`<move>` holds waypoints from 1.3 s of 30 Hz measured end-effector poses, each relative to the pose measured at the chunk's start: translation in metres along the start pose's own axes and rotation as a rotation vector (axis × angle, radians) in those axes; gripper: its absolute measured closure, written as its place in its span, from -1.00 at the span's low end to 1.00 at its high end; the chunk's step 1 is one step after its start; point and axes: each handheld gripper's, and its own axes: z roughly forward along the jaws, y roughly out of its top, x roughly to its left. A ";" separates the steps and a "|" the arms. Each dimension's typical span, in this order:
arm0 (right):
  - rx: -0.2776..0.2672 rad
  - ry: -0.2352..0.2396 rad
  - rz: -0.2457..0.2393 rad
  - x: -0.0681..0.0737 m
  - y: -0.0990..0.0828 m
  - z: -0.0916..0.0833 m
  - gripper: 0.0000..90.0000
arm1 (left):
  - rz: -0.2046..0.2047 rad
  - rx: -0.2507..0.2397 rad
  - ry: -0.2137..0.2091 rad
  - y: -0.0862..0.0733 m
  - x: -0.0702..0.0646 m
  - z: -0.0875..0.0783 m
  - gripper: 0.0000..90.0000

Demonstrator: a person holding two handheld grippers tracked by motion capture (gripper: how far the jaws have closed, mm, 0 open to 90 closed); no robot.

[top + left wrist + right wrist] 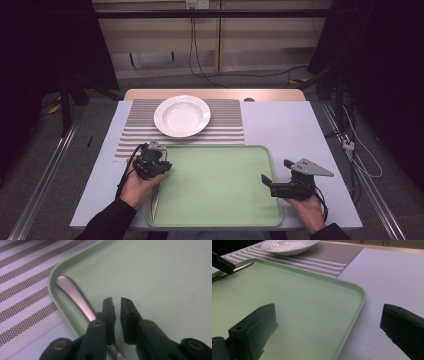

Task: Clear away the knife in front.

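Knife (75, 296) lies flat along the tray's (220, 200) left rim, handle end toward the tray's far-left corner. Left gripper (117, 305) hovers just beside the handle, jaws nearly closed, holding nothing. Right gripper (267, 180) straddles the tray's right rim, jaws wide, empty. Plate (182, 115) on mat (225, 125) beyond tray. Risk: thin, flat handle against the rim; jaws may skid off.

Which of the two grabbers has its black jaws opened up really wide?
The right gripper, straddling the green tray's right edge. Its jaws stand far apart, while the left gripper's jaws leave only a narrow slit.
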 end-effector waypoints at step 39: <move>-0.003 -0.006 0.016 -0.002 -0.001 -0.001 -0.99 | -0.016 -0.324 0.088 -0.019 -0.004 -0.047 -0.85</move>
